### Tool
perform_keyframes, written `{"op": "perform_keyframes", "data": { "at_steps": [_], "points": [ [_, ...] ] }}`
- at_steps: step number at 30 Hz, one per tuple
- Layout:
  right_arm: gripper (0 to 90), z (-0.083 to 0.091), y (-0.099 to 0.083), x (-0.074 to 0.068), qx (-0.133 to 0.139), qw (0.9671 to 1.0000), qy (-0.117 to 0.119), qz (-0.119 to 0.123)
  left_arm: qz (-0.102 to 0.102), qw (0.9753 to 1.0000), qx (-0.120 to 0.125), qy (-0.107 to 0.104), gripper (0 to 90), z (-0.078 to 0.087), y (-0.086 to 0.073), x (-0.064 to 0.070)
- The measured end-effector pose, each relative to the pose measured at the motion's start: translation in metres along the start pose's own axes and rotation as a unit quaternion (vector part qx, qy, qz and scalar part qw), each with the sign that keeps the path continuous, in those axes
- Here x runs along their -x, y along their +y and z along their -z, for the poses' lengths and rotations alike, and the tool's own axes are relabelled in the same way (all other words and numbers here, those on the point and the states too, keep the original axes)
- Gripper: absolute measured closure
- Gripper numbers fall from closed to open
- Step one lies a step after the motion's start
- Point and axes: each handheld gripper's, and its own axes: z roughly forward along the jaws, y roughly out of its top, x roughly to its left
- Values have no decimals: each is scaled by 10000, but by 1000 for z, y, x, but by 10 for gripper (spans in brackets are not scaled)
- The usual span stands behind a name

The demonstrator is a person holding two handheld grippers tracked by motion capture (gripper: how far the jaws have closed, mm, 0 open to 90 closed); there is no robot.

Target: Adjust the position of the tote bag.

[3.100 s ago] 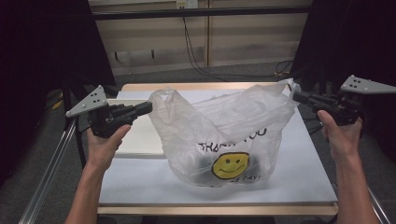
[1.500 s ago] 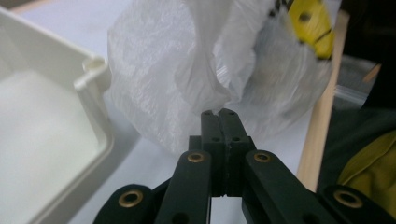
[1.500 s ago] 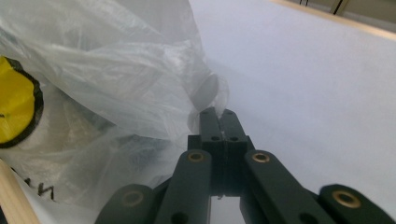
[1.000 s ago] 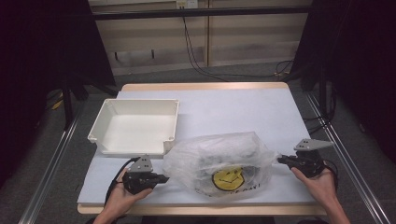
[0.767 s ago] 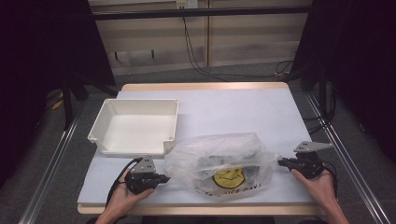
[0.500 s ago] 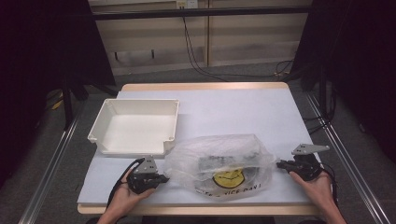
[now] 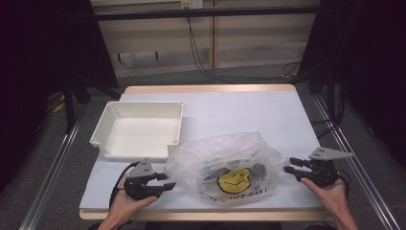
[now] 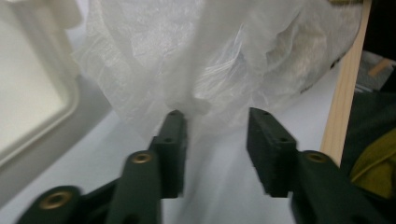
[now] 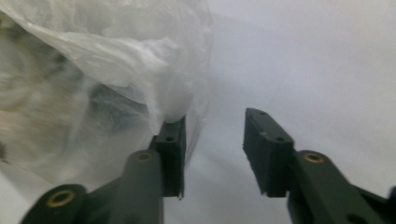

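Plastic bag [image 7: 225, 168] lies slumped on the table [image 7: 249, 112], near the front edge, beside the white tray [image 7: 139, 128]. Your left gripper [image 7: 167, 183] and right gripper [image 7: 290, 169] flank it, jaws apart, holding nothing. Step: bag set down, released. Next move probably calls for regripping the film edges.

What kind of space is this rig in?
Probably a lab or recording setup rather than a home: a white-topped table with metal rails along its sides, dark curtains to left and right, and cables trailing over a bare floor behind.
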Motion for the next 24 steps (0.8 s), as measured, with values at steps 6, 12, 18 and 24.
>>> {"op": "perform_keyframes", "data": {
  "at_steps": [6, 12, 18, 24],
  "points": [
    [439, 21, 15, -11, 429, 9990, 78, 88, 168, 9987, 391, 270, 429, 23, 4, -2],
    [360, 35, 25, -15, 680, 9976, 118, 97, 143, 9954, 857, 409, 386, 50, 16, 1],
    [333, 50, 40, -21, 994, 9948, 66, 185, 21, 9930, 1152, 251, 389, 61, 32, 12],
    [329, 59, 47, -28, 1154, 9930, 133, 236, -11, 9910, 1320, 229, 382, 68, 35, 18]
  ]
}}
